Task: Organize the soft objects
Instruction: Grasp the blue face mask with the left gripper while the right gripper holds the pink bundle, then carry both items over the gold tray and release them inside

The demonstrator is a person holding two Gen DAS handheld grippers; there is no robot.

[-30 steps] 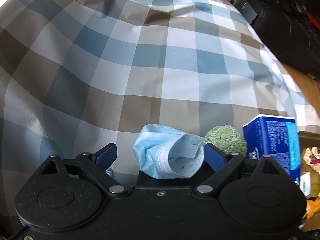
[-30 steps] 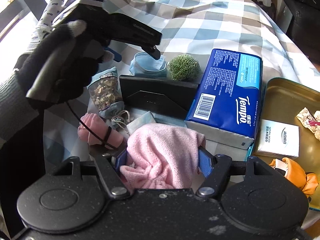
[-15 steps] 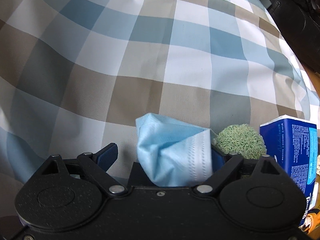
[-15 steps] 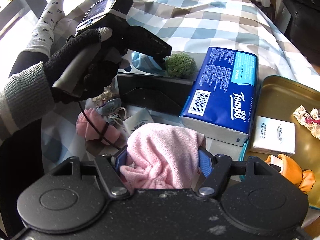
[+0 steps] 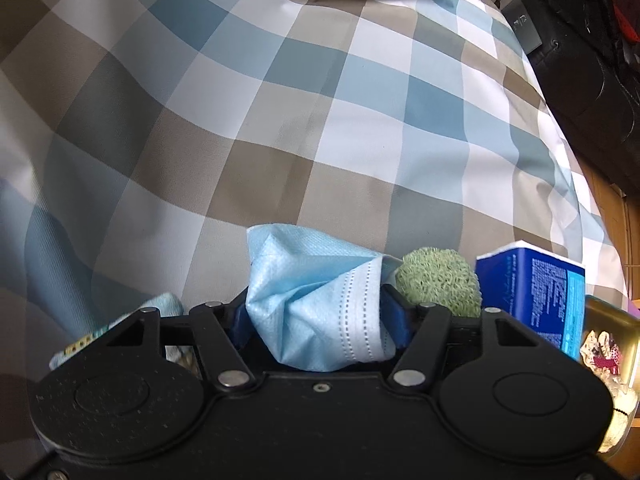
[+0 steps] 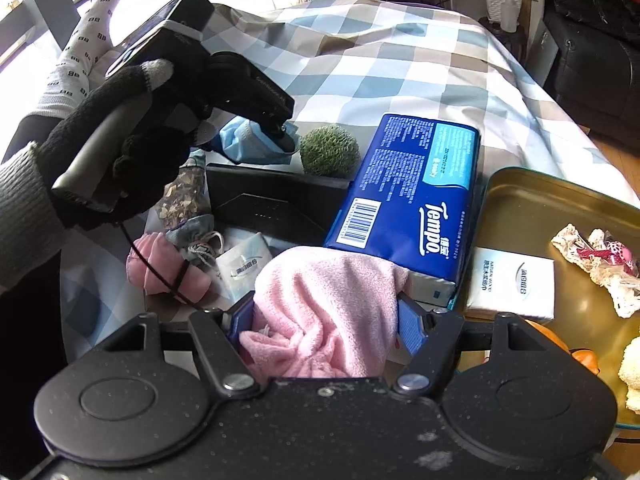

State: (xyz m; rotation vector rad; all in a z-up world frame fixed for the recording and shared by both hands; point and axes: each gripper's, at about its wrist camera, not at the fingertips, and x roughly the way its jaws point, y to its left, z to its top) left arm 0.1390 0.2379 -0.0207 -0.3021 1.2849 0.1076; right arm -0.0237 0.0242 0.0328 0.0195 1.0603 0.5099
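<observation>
My left gripper is shut on a crumpled light blue face mask; in the right wrist view the left gripper pinches the mask next to a green scrub ball. My right gripper is shut on a pink fluffy towel, held above the clutter. The green ball also shows in the left wrist view, just right of the mask.
A blue Tempo tissue pack lies by a gold tray holding a white tissue packet and lace scraps. A black box, a sachet bag, a rolled pink cloth lie on the checked cloth.
My left gripper has closed on the blue mask, which was loose between open fingers before, and lifted it slightly. The right gripper keeps the pink towel and has shifted a little.
</observation>
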